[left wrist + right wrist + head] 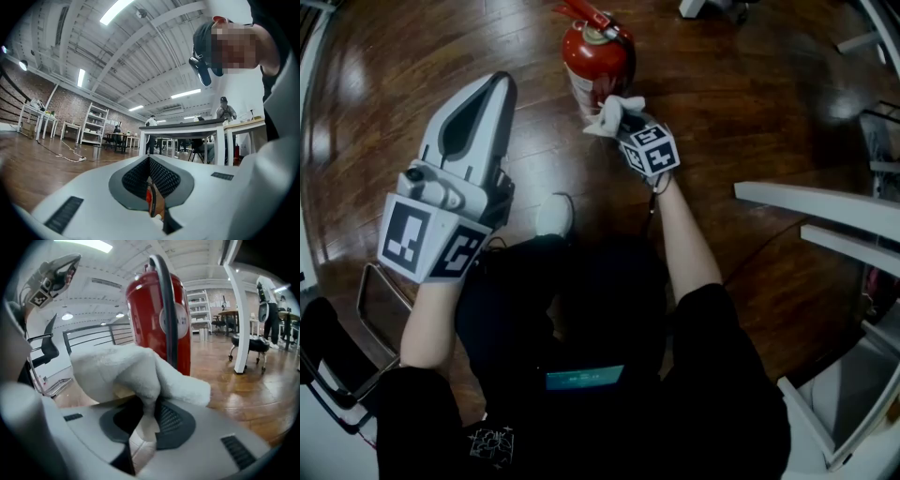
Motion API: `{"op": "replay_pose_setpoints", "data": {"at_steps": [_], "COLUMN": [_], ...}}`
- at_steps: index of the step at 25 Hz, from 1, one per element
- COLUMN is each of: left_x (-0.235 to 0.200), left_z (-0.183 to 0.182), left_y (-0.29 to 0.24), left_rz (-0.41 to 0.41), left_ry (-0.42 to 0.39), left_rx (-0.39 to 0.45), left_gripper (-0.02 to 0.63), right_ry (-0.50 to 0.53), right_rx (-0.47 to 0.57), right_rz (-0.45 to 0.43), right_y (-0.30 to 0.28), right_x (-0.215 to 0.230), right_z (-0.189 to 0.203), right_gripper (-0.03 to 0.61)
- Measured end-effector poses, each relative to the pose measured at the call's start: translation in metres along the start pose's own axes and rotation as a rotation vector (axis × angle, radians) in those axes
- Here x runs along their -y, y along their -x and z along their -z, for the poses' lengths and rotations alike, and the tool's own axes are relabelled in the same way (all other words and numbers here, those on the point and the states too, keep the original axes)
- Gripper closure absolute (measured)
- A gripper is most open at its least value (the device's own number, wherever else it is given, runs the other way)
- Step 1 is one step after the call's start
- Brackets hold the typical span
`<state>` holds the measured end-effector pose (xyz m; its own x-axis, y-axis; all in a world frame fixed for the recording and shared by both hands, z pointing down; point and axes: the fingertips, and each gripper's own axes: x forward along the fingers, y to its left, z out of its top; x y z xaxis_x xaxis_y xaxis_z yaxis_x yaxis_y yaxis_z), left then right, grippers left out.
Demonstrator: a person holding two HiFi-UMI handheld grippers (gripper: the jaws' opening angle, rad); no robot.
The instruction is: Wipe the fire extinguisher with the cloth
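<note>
A red fire extinguisher [597, 58] stands upright on the wooden floor [741, 103]; in the right gripper view the fire extinguisher [157, 315] fills the middle, with a black hose down its front. My right gripper [623, 117] is shut on a white cloth [611, 114] and holds it against the cylinder's near side. The cloth [131, 373] bunches over the jaws in the right gripper view. My left gripper [497, 86] is raised well to the left, away from the extinguisher, jaws closed with nothing in them. The left gripper [149, 161] points out across the room.
A white shoe [554, 215] rests on the floor below the extinguisher. White table edges [816, 202] run at the right. A black frame [380, 305] lies at the lower left. White tables [187, 129], shelves and people stand far off in the left gripper view.
</note>
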<state>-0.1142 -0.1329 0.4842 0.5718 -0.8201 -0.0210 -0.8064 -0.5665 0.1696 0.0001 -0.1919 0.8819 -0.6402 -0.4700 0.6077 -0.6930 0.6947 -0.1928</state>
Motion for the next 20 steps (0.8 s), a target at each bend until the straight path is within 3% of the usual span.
{"op": "replay_pose_setpoints", "data": {"at_steps": [8, 13, 17, 20], "left_x": [0.005, 0.010, 0.005, 0.007], "left_z": [0.006, 0.012, 0.012, -0.003], "left_y": [-0.020, -0.041, -0.050, -0.053], "left_rz": [0.024, 0.044, 0.043, 0.059], "left_ry": [0.023, 0.032, 0.048, -0.006], "left_rx": [-0.003, -0.012, 0.004, 0.015], "left_gripper": [0.609, 0.609, 0.609, 0.609], "right_ry": [-0.003, 0.116, 0.137, 0.162], "right_rx": [0.326, 0.648, 0.667, 0.658], "right_rz": [0.021, 0.151, 0.215, 0.273], "right_y": [0.107, 0.230, 0.249, 0.269], "right_x": [-0.027, -0.074, -0.069, -0.065], "right_z": [-0.092, -0.174, -0.177, -0.190], "right_gripper": [0.485, 0.485, 0.485, 0.485]}}
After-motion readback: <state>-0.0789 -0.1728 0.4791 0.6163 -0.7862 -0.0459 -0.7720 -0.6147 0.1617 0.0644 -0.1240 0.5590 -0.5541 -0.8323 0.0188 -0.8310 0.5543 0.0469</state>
